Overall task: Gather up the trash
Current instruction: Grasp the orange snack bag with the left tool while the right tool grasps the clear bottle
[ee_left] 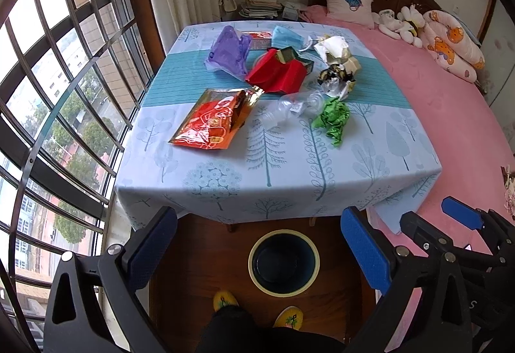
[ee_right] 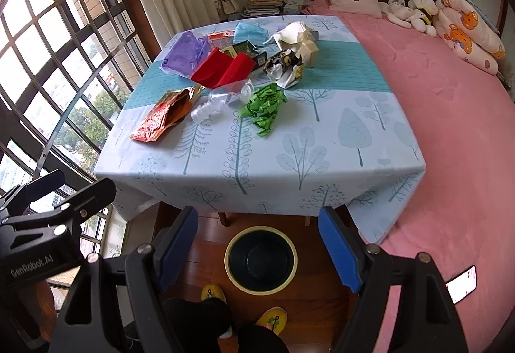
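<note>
Trash (ee_left: 273, 76) lies on the table (ee_left: 289, 166), beyond both wide-open grippers.

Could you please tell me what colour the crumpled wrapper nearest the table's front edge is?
The crumpled wrapper is bright green, clearest in the right wrist view.

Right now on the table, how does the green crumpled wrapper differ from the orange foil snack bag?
The green crumpled wrapper is wadded into a loose ball, while the orange foil snack bag lies mostly flat and torn open. The wrapper is plain matte green; the bag is shiny with red print. The bag covers more of the cloth and sits on the window side, the wrapper toward the bed. Both lie untouched on the tablecloth.
</note>
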Action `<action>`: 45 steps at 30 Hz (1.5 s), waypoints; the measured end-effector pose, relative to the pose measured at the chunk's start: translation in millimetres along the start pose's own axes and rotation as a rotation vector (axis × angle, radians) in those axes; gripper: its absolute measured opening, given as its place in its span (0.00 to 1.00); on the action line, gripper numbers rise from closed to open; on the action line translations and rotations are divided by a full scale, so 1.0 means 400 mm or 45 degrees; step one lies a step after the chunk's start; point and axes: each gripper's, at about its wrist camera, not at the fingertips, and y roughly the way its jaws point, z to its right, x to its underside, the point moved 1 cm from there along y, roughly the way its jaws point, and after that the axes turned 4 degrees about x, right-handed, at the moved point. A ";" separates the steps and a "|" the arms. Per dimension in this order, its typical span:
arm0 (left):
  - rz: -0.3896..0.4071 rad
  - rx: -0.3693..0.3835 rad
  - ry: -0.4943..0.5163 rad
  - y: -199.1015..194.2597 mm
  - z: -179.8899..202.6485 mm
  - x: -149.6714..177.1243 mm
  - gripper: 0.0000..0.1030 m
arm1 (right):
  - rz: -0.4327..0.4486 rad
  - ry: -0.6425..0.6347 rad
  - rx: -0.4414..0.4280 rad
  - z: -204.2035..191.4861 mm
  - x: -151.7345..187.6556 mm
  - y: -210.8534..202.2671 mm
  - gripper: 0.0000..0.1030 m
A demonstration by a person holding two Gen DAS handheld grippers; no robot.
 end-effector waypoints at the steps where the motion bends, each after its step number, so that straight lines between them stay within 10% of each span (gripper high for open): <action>1: -0.007 0.003 -0.016 0.007 -0.015 -0.011 0.98 | 0.005 -0.002 0.001 -0.004 -0.009 0.003 0.76; 19: -0.335 0.049 0.001 0.373 -0.218 -0.295 0.98 | -0.109 0.206 0.059 -0.090 -0.185 0.217 0.75; 34: -0.547 -0.013 0.175 0.659 -0.222 -0.369 0.98 | -0.239 0.385 0.096 -0.085 -0.211 0.388 0.71; 40: -0.595 0.057 0.140 0.680 -0.245 -0.393 0.85 | -0.229 0.414 0.047 -0.086 -0.220 0.393 0.67; 45: -0.568 0.115 0.186 0.678 -0.254 -0.423 0.52 | -0.217 0.432 -0.034 -0.111 -0.247 0.402 0.66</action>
